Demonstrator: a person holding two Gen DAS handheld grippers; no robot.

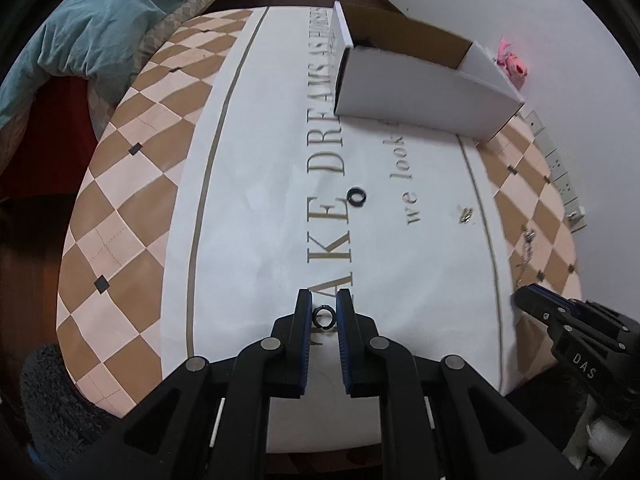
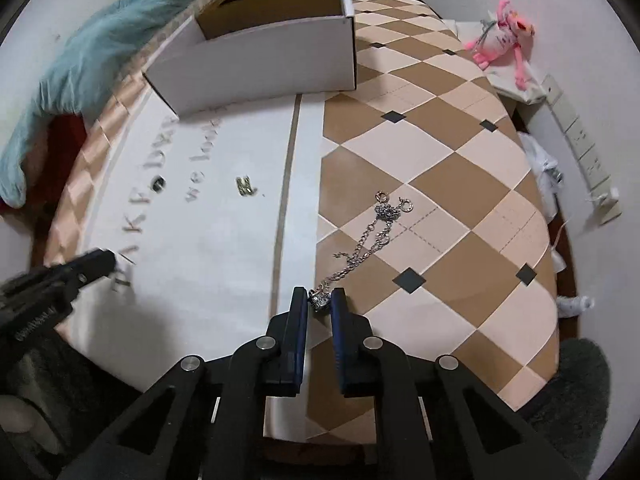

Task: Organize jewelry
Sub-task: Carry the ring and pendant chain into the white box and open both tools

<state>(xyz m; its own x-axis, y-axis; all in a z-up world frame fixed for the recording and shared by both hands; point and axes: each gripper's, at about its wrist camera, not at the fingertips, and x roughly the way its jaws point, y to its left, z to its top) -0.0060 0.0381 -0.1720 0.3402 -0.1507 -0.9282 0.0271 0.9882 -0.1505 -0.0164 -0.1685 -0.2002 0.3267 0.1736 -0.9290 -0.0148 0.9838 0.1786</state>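
Left claw is pinching a small black ring at the fingertips, near edge of the white lettered panel of the table. Right claw is nearly pressed together on the end of the silver chain necklace; the clasp sits between the tips, but with the blur I can't tell whether it's truly gripped. The rest of the chain trails away over the brown-and-cream checkered cloth.

Drop target is probably the open white cardboard box at the far end.

Notes for the carry:
- Ring is held at the very tips, so keep squeeze constant and don't twist the wrist.
- Lift the chain straight up until its tail clears the cloth, else it drags or snags.
- Release low, inside the box walls.

Still loose on the table: a second black ring by the lettering and a small metallic piece, maybe earrings, well apart from both claws.
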